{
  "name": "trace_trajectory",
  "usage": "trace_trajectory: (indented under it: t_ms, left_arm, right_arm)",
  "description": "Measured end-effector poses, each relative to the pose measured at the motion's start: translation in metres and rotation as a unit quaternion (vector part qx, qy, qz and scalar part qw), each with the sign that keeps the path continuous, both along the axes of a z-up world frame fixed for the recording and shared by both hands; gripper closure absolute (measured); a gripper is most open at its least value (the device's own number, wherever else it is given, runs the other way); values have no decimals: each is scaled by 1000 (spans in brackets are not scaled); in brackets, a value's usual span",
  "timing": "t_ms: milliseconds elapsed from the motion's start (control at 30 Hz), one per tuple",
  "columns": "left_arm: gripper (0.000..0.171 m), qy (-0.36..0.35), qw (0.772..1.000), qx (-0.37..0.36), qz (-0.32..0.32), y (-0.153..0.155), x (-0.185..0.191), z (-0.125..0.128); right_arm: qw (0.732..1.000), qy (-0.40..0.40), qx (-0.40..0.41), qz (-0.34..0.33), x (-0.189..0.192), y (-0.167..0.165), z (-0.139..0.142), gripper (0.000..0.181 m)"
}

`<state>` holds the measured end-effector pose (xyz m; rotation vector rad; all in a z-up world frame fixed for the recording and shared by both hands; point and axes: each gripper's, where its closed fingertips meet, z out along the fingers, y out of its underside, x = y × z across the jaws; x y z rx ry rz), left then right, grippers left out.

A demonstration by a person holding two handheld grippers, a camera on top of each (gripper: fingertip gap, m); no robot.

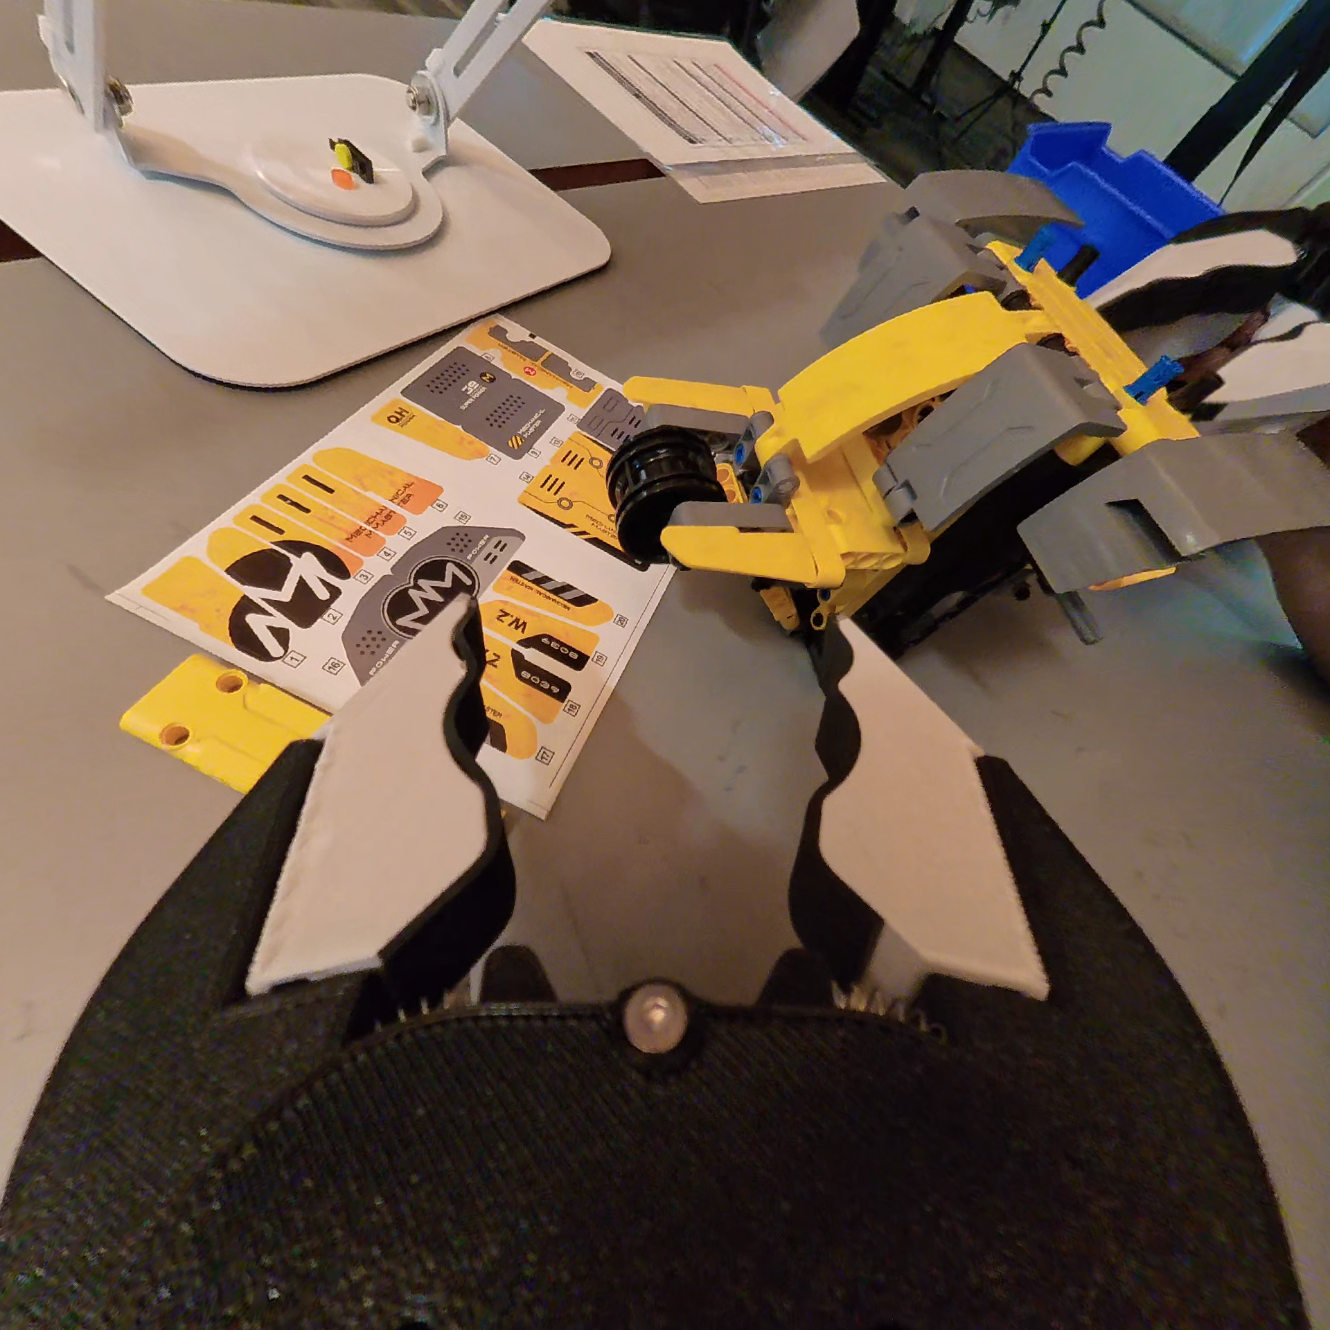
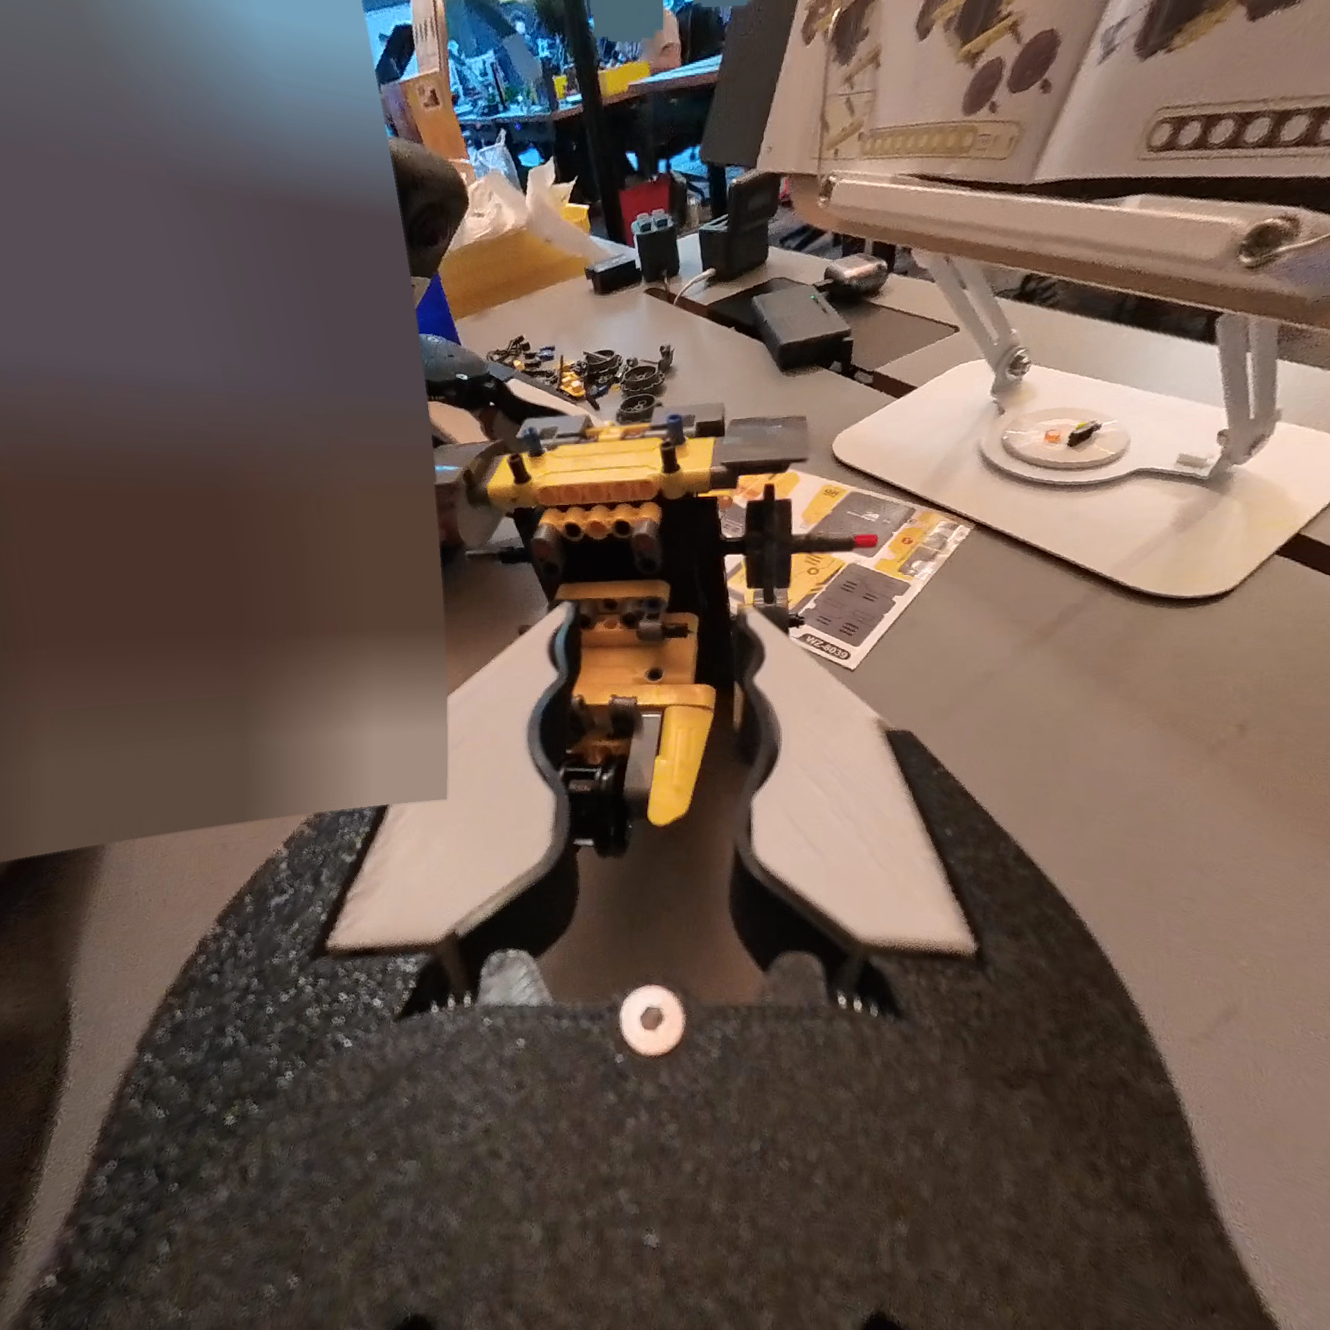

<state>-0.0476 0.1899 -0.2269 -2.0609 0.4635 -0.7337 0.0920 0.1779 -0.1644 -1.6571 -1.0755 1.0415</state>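
Note:
A yellow, grey and black brick-built vehicle model point(image 1: 899, 460) lies on the grey table. My right gripper point(image 2: 662, 615) is shut on the model point(image 2: 633, 669), a finger against each side. Its white fingers point(image 1: 1223, 259) show at the far right of the left wrist view, at the model's rear. My left gripper point(image 1: 648, 619) is open and empty just in front of the model's front end. Its left fingertip hangs over a sticker sheet point(image 1: 403, 547). A black wheel hub point(image 1: 662, 489) sits at the model's front. A flat yellow panel point(image 1: 216, 720) lies partly under the sheet.
A white book stand's base point(image 1: 288, 216) is at the back left and holds an open instruction booklet point(image 2: 1079, 72). A blue bin point(image 1: 1108, 187) is behind the model. Loose small parts point(image 2: 597, 367) and black devices point(image 2: 799, 324) lie farther back.

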Motion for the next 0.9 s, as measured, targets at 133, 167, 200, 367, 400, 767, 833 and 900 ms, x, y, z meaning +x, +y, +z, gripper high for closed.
trace_trajectory:
  t_ms: [133,167,200,367,400,767,833,900]
  left_arm:
    - [80,7,1000,1,1,0,0,-1]
    - [80,8,1000,1,1,0,0,-1]
    - [80,9,1000,1,1,0,0,-1]
    - [80,7,1000,-1,-3,0,1,-2]
    - [80,6,1000,-1,-3,0,1,-2]
    - [80,5,1000,-5,-5,0,1,-2]
    - [80,4,1000,-5,-6,0,1,-2]
    - [80,3,1000,-6,-6,0,1,-2]
  right_arm:
    - [999,-21,35,-18,-3,2,-4,142]
    - [998,-32,49,-24,-4,2,-6,144]
    - [996,-46,63,-32,-5,3,-8,145]
    - [986,-97,122,-53,-10,4,-14,151]
    - [984,-105,131,-57,-11,4,-15,154]
    - [979,-121,154,-63,-12,4,-16,163]
    - [979,-120,153,-58,-12,3,-16,166]
    - [979,-119,153,-57,-12,3,-16,166]
